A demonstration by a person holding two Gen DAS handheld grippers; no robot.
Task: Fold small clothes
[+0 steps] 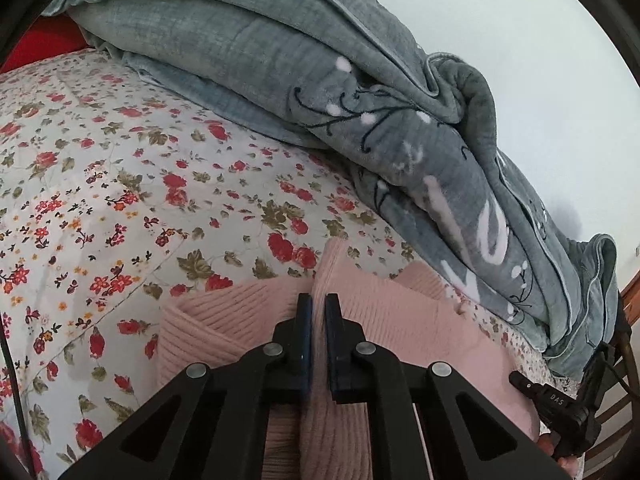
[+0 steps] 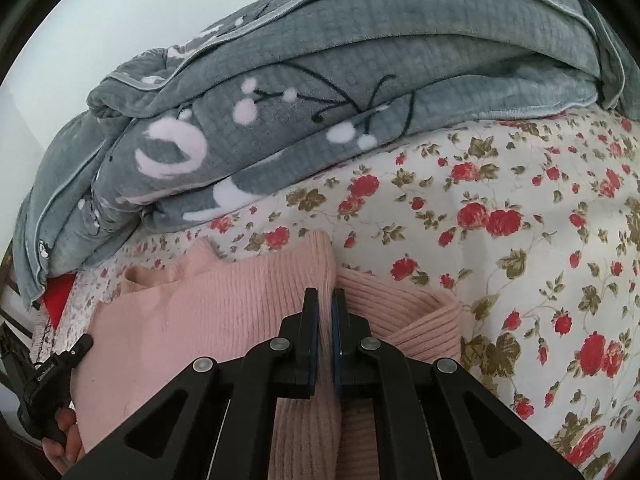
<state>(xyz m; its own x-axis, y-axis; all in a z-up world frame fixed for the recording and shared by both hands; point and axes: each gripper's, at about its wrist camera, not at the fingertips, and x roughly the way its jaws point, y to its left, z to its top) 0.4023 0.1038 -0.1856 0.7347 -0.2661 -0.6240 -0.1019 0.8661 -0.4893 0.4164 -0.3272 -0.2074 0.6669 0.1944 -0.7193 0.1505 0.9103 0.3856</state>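
A pink ribbed knit garment (image 1: 400, 320) lies on the floral bed sheet (image 1: 120, 200). My left gripper (image 1: 318, 304) is shut on a raised fold of the garment. In the right wrist view the same pink garment (image 2: 208, 304) spreads to the left, and my right gripper (image 2: 325, 298) is shut on another raised edge of it. Each gripper pinches the fabric between its blue pads. The other gripper's handle shows at the edge of each view, at the right in the left wrist view (image 1: 560, 404) and at the left in the right wrist view (image 2: 48, 380).
A bulky grey-blue fleece blanket (image 1: 320, 80) with white and black patterns is heaped along the far side of the bed, also in the right wrist view (image 2: 320, 100). A pale wall stands behind it. A red item (image 1: 44, 40) shows at the far left.
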